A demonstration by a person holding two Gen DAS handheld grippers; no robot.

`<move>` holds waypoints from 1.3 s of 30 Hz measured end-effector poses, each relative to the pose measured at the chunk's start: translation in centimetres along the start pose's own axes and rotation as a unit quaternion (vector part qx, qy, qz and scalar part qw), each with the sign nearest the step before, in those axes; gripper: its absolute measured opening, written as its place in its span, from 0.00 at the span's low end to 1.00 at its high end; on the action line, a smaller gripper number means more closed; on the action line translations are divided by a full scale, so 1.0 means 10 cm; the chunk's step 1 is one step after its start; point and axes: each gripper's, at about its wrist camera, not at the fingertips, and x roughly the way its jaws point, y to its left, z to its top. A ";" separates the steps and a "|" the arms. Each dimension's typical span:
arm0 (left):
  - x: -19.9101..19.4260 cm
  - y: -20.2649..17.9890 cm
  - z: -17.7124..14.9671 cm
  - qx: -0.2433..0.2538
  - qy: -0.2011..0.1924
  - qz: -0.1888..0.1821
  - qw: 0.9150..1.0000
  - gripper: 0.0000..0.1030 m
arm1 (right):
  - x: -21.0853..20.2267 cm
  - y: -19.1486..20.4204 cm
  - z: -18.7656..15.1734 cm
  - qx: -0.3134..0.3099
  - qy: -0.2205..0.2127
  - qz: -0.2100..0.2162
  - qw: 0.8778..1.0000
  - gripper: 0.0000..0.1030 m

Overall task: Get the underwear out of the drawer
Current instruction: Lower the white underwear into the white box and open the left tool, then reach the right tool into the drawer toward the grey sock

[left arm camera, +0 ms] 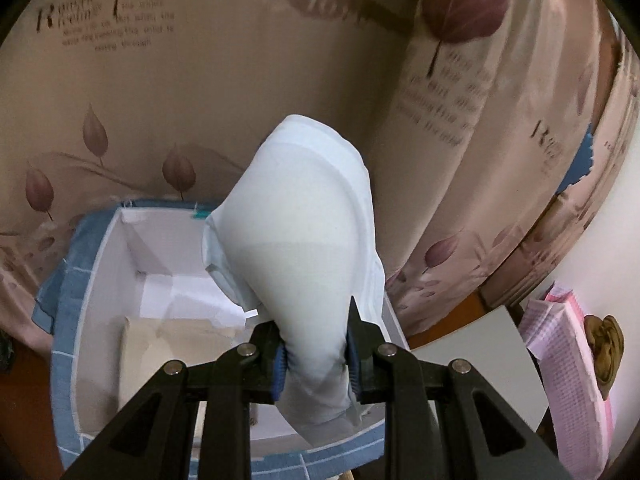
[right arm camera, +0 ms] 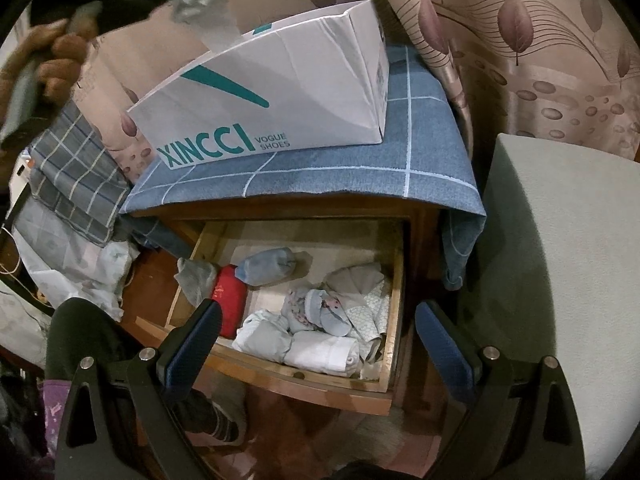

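Step in hand: carrying one piece out; the left gripper (left arm camera: pixel 316 364) has a pale folded piece of underwear (left arm camera: pixel 304 240) off the drawer and over the open shoe box (left arm camera: pixel 96 288).
Left fingers: pinching the lower end of the underwear between the blue pads, the cloth bulging up and forward above them.
Where the underwear is: in the air above the box mouth, not yet resting in it; the box floor shows only paper lining.
Shoe box: stands on the blue checked cloth (right arm camera: pixel 400 168) that covers the cabinet top, right above the drawer (right arm camera: pixel 304 384).
Right gripper (right arm camera: pixel 320 344): fingers spread wide with nothing between them, hanging over the open drawer.
Drawer contents: several rolled and folded pieces remain, among them a white roll (right arm camera: pixel 320 354) near the front edge and a red pouch (right arm camera: pixel 230 304) on the left.
Next move, as I judge it: lower the held piece into the box and part the left fingers, then bring the right fingers down onto the front white roll.
Care needed: the pieces lie packed close, so one pinch may drag a neighbour.
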 end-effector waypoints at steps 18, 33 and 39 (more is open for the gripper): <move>0.62 0.22 -0.20 -0.033 0.047 0.019 0.998 0.47 | -0.01 -0.01 0.00 0.004 -0.001 0.005 1.000 0.94; -0.50 0.38 -0.47 -0.020 -0.053 -0.013 0.998 0.54 | 0.06 0.01 -0.01 -0.006 0.016 -0.012 1.000 0.94; -1.12 0.83 -1.11 -0.011 -0.066 0.004 0.998 0.56 | 0.20 0.27 -0.01 -0.055 0.040 -0.018 0.998 0.92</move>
